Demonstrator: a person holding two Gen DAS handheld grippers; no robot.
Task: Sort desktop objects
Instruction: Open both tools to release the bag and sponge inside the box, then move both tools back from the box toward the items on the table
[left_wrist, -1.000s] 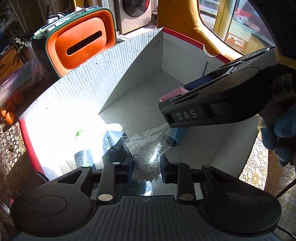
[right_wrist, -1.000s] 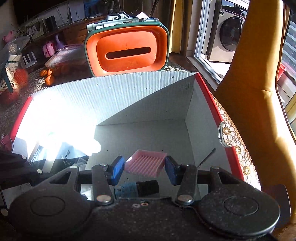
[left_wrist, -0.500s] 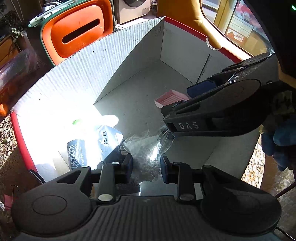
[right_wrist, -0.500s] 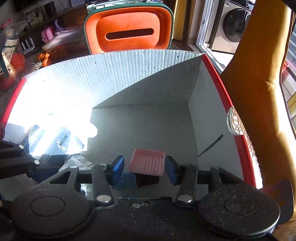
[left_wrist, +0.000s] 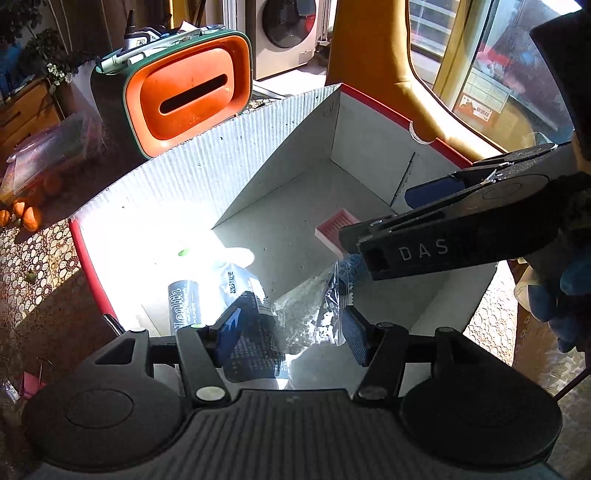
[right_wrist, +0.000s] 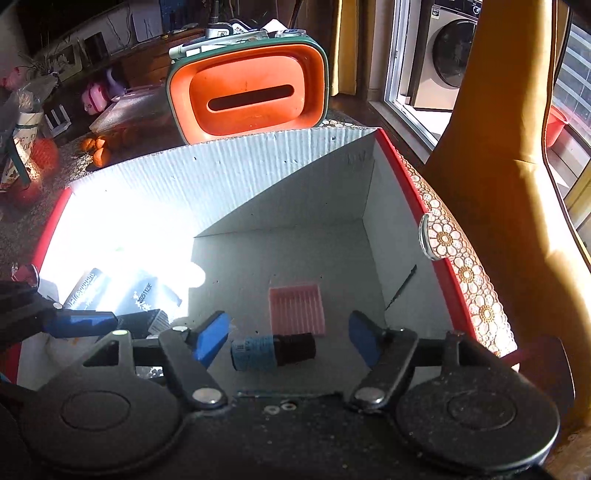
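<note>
Left claw (left_wrist: 288, 334): jaws opening, clear bead bag (left_wrist: 308, 317) let go, lying between them on the box (left_wrist: 236, 155) floor beside dark packets (left_wrist: 184, 302) | Right claw (right_wrist: 288, 341): jaws opening, pink ribbed tray (right_wrist: 296, 308) released onto the floor behind small bottle (right_wrist: 273, 350) | Step judged: drop-off | Next: both claws lifted clear, further worktop items fetched.

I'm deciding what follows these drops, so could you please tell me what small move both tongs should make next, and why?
Probably lift both tongs clear of the white corrugated box. Both are opening: the pink ridged tray lies on the floor beyond the right tongs, and the clear bag of white beads sits loose between the left tongs.
</note>
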